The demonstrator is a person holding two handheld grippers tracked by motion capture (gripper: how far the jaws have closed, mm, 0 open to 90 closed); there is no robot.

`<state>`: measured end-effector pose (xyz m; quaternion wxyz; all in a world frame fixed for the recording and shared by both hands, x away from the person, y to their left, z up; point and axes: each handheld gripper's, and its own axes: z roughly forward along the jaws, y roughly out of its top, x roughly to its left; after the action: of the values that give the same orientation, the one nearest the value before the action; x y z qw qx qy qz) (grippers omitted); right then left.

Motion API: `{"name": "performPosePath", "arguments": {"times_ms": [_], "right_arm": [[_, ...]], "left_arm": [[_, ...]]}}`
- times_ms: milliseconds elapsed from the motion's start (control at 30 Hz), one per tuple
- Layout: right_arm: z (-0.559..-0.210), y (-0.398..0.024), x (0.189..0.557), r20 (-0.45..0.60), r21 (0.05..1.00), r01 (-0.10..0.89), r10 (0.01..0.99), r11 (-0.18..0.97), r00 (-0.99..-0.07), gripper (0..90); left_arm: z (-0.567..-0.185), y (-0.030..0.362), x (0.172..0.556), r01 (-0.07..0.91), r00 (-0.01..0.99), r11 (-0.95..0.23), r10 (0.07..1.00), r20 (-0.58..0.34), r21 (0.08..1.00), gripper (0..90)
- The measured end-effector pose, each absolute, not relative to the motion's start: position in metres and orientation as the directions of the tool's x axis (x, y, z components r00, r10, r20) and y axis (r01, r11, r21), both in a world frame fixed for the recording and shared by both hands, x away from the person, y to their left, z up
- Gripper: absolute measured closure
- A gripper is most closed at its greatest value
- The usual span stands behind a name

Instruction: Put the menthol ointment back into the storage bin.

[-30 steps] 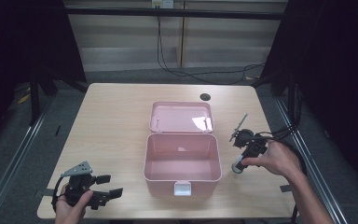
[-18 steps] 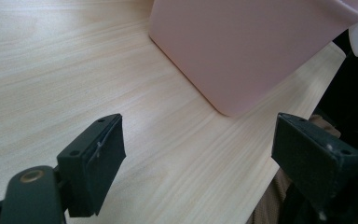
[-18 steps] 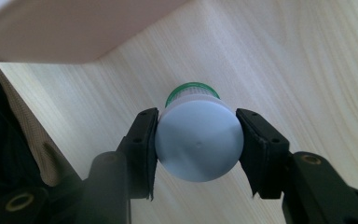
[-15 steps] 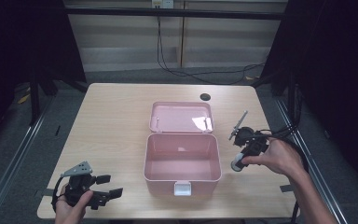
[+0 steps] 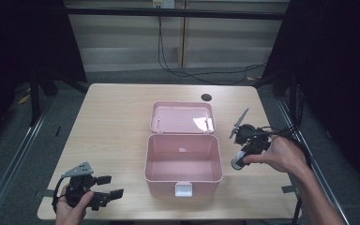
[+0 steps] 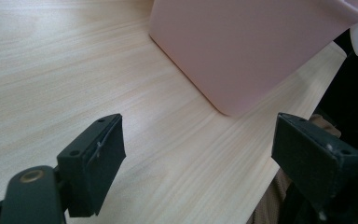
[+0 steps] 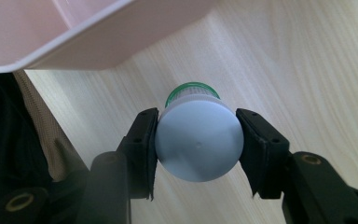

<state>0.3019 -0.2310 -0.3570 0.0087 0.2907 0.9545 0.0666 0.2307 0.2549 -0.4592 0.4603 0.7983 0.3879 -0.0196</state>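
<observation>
Unmoved, right tool (image 7: 196, 144) clamps white, green-capped bottle (image 7: 198, 140) beside pink box (image 5: 183, 157).

pink box (image 7: 88, 32): cut off by top edge | bottle (image 7: 198, 135): body hidden behind its white cap

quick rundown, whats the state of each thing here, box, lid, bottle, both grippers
pink box: open, nothing visible inside, upright on the table
lid: swung back, lying flat behind the box
latch: undone, hanging at the front wall
bottle: capped, clamped at its white cap, right of the box
right gripper: shut on the bottle
left gripper: open, holding nothing, by the near left corner
</observation>
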Motion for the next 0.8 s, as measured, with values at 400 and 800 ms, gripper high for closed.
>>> {"name": "performPosePath", "arguments": {"times_ms": [400, 800], "right_arm": [[-0.333, -0.222, 0.299, 0.000, 0.172, 0.512, 0.519, 0.842, -0.854, 51.6], [-0.315, -0.207, 0.302, -0.017, 0.138, 0.474, 0.481, 0.869, -0.877, 51.6]], "left_arm": [[-0.459, 0.255, 0.231, 0.640, 0.695, -0.271, 0.603, -0.392, 0.719, 16.9], [-0.459, 0.255, 0.231, 0.636, 0.701, -0.279, 0.599, -0.387, 0.720, 16.9]]}}
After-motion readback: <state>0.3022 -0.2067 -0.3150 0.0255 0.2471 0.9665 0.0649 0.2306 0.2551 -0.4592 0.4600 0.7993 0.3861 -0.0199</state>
